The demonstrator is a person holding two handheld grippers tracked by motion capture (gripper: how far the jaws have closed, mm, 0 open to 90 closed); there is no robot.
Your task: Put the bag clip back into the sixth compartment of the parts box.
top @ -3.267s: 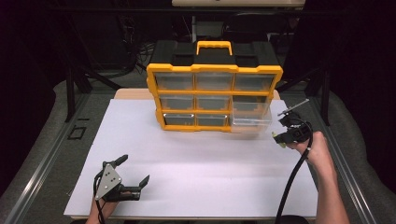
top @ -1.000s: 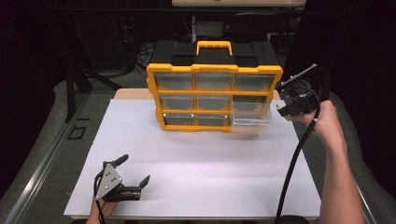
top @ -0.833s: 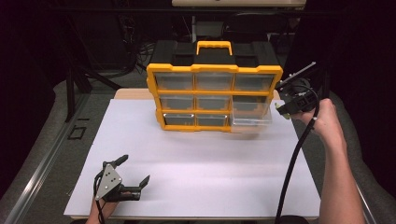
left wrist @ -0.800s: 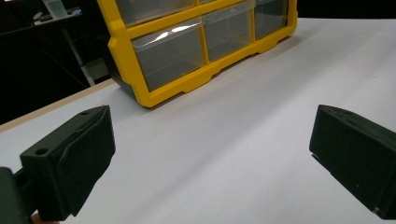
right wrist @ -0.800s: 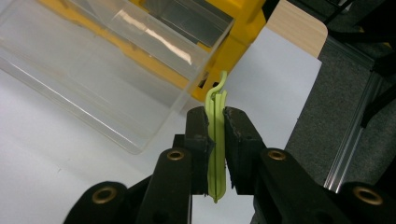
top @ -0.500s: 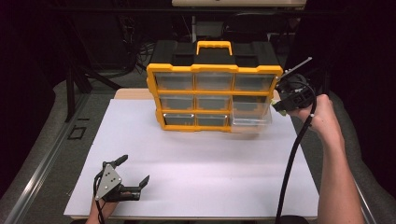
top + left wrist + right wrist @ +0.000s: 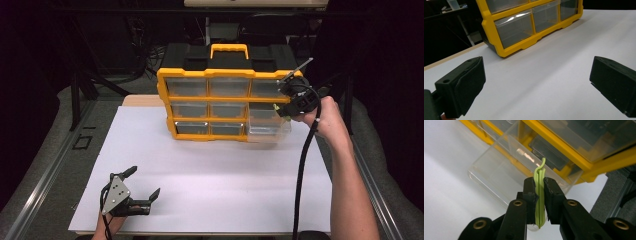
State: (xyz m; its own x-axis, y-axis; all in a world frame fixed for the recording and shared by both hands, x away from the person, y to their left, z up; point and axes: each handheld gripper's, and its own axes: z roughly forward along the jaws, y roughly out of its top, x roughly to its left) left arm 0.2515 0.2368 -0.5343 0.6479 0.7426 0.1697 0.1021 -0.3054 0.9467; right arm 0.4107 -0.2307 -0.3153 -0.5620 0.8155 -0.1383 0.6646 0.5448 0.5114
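While the left gripper [image 7: 142, 192] rests on the near edge of the white table sheet [image 7: 215, 180] with its jaws spread wide and nothing between them, it plays no part in the work. Farther back and to the right, the right gripper [image 7: 539, 188] is pinching a thin light-green plastic clip [image 7: 539, 197] edge-on, its pads pressed against both flat sides and the hooked tip sticking out past them. That clip hangs above the clear drawer [image 7: 506, 167] pulled out of the bottom right slot of the yellow parts organizer [image 7: 225, 102]; in the high view the gripper sits at the cabinet's right edge, just over that open drawer.

Judging from this, the clip is about to go into the drawer — and the risk lies in the release. The clip hangs near the drawer's outer corner rather than over its middle, so letting go here could bounce it off the rim onto the sheet. A thin, springy piece may also cling to one pad or flick sideways as the jaws part. Lowering carelessly could knock the light drawer askew — or shove the organizer.
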